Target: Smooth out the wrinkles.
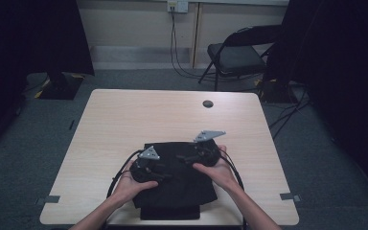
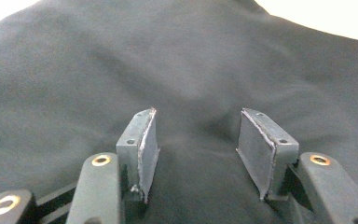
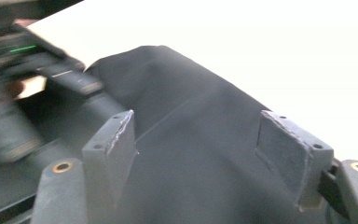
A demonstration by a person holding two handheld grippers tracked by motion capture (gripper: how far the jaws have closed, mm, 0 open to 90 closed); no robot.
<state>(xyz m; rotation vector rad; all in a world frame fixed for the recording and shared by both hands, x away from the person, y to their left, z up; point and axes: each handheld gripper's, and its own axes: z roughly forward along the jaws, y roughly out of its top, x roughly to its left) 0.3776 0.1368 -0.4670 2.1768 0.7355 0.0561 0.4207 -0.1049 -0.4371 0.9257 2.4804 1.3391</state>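
Your left gripper (image 1: 165, 176) and right gripper (image 1: 182, 158) hover with jaws spread, pinching nothing, over the folded black cloth (image 1: 177, 187) at the table's (image 1: 124, 120) near edge, its long axis running away from you.

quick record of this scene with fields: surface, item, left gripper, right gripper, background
surface: light wooden table with a round cable hole
item: black cloth, folded, at the table's near edge
left gripper: jaws apart over the cloth, nothing pinched between them
right gripper: jaws wide apart above the cloth, nothing held
hands: left hand and right hand over the cloth
background: black folding chair by the wall
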